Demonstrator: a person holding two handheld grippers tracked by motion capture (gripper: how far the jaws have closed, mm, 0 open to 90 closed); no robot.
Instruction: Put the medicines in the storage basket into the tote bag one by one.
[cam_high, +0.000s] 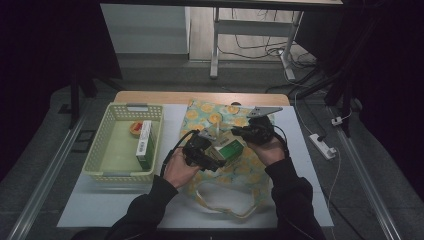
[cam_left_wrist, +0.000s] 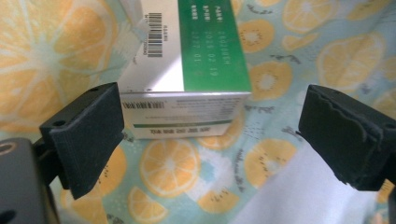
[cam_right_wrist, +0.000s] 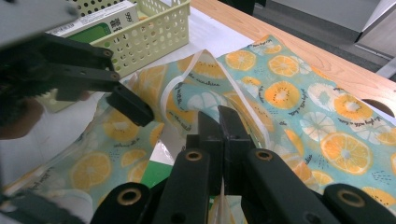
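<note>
L gripper (cam_high: 212, 150): jaws wide apart, nothing pinched, angled fwd-right. R gripper (cam_high: 245, 131): jaws closed tight together, pointing left toward L. Both forearms enter from bottom, sleeves dark.

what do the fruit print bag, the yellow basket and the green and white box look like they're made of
Bag: likely thin cloth or soft non-woven fabric, matte; it wrinkles and folds on the table.
Basket: moulded plastic by the look, slightly glossy, with regular rows of punched holes in stiff walls.
Box: printed cardboard, smooth with a faint sheen, sharp folded edges and a barcode.
</note>
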